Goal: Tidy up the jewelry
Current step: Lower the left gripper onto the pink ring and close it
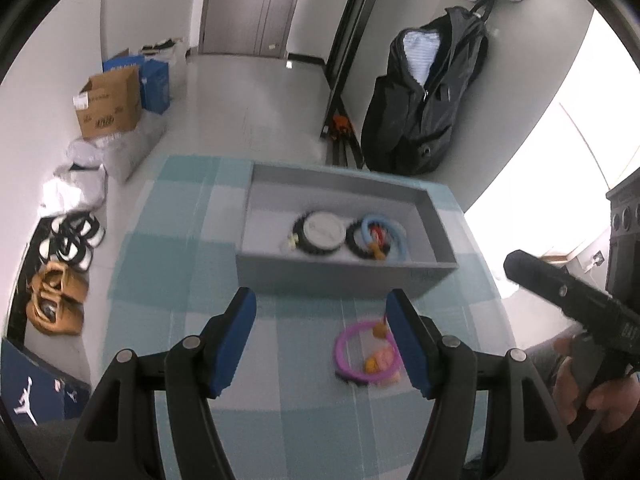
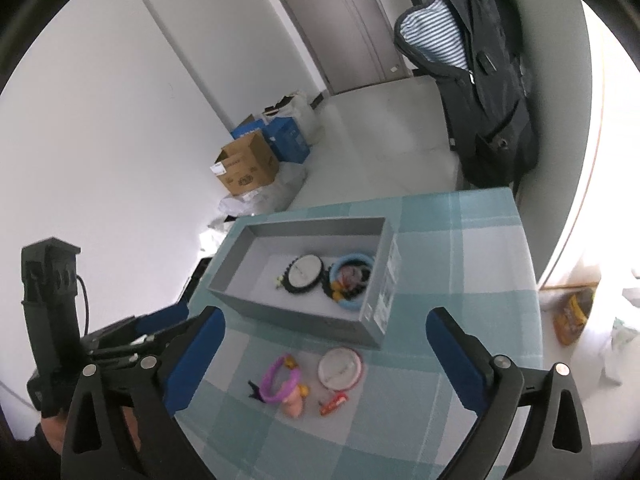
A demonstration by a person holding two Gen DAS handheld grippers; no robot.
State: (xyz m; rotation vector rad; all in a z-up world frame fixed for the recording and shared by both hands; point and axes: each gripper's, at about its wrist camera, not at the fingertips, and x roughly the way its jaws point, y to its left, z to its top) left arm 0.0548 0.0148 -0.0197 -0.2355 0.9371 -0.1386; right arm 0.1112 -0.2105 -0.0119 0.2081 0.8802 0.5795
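In the left wrist view, our left gripper (image 1: 322, 334) hangs over the checked tablecloth (image 1: 168, 264) with its 2 blue pads parted and nothing between them. The purple bracelet (image 1: 366, 354) lies on the cloth just inside the right pad (image 1: 408, 344), partly hidden behind it, with small orange and pink charms on its ring. Ahead of the fingertips stands the grey tray (image 1: 344, 276), its near wall between us and the pieces already inside: a white round case with a black toothed rim (image 1: 322, 234) and, touching it to the right, a light blue bracelet (image 1: 384, 236) lying over a black one. Far right, a hand (image 1: 588, 384) holds the black handle of the other tool.

In the right wrist view, our right gripper (image 2: 326, 354) stands wide open, empty. Between and below its pads the purple bracelet (image 2: 280, 378) lies left of centre, tilted, a pink charm (image 2: 294, 404) just below it. To its right sits a white round case with a pink rim (image 2: 340, 368), and beneath that a small red piece (image 2: 334, 404). The grey tray (image 2: 372, 312) sits just beyond these, slightly left of our midline, its tall near wall facing us. Beside the left pad, the left gripper's black linkage (image 2: 120, 340) crowds the table edge. A dark jacket (image 2: 488, 100) hangs beyond the table's far right corner.
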